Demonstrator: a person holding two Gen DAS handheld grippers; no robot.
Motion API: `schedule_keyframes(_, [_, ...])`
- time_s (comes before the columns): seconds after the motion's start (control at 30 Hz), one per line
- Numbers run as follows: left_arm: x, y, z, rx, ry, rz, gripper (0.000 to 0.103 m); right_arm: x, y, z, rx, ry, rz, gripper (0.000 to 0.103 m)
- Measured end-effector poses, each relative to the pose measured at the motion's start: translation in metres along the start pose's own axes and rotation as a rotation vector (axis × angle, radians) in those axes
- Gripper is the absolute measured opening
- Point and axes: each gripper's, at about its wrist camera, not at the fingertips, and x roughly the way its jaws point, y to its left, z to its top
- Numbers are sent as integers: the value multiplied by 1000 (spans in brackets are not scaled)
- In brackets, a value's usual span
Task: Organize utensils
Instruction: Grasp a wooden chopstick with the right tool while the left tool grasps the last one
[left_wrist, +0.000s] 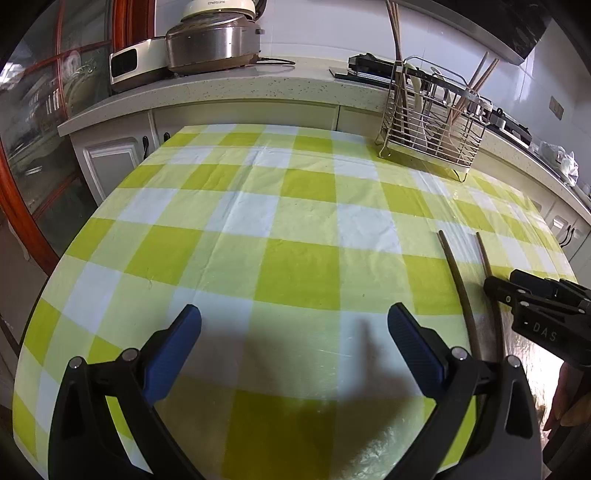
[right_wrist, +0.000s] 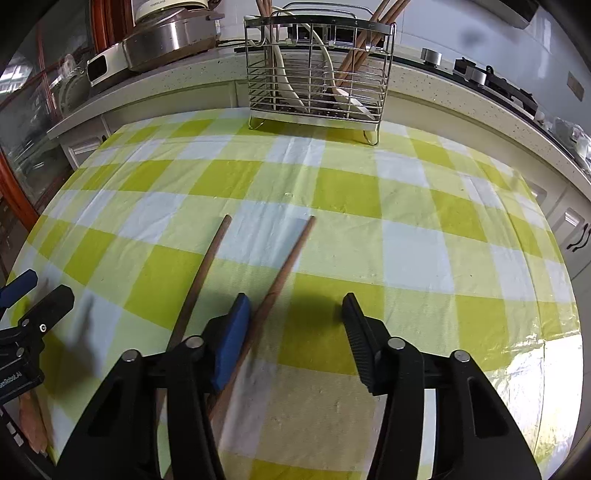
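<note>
Low in the right wrist frame, my right tool (right_wrist: 295, 317) hangs partly open over the checked surface (right_wrist: 406, 236), its blue finger (right_wrist: 231, 343) just beside one of two wooden chopsticks (right_wrist: 284, 266); that stick lies between the jaws, and I cannot tell whether the pad touches it. Both sticks run up toward mid-frame. My left tool (left_wrist: 293, 332) stands wide with nothing in it. At upper centre sits the wire utensil rack (right_wrist: 317, 74), holding more chopsticks and white spoons.
</note>
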Motion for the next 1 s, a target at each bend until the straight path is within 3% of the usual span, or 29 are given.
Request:
schedule_keyframes(0.1, [0, -4, 0, 20, 0, 8, 98, -2, 9, 0, -43, 3, 18, 23])
schedule_keyframes(0.23, [0, -5, -1, 30, 2, 15, 98, -3, 13, 0, -66, 4, 37, 15])
schedule_keyframes(0.4, [-1, -13, -1, 67, 6, 31, 98, -7, -1, -6, -82, 11, 80, 9])
schedule_keyframes(0.57, [-4, -28, 6, 54, 13, -26, 97, -14, -27, -16, -56, 4, 87, 8])
schedule_keyframes(0.73, [0, -64, 14, 122, 22, -49, 97, -19, -58, -25, -6, -4, 84, 8])
schedule_keyframes(0.8, [5, -80, 16, 158, 33, -58, 93, -21, -69, -27, 11, -5, 86, 8])
schedule_keyframes(1.0, [27, -119, 16, 242, 122, -75, 61, -24, -87, -30, 31, -4, 103, 8])
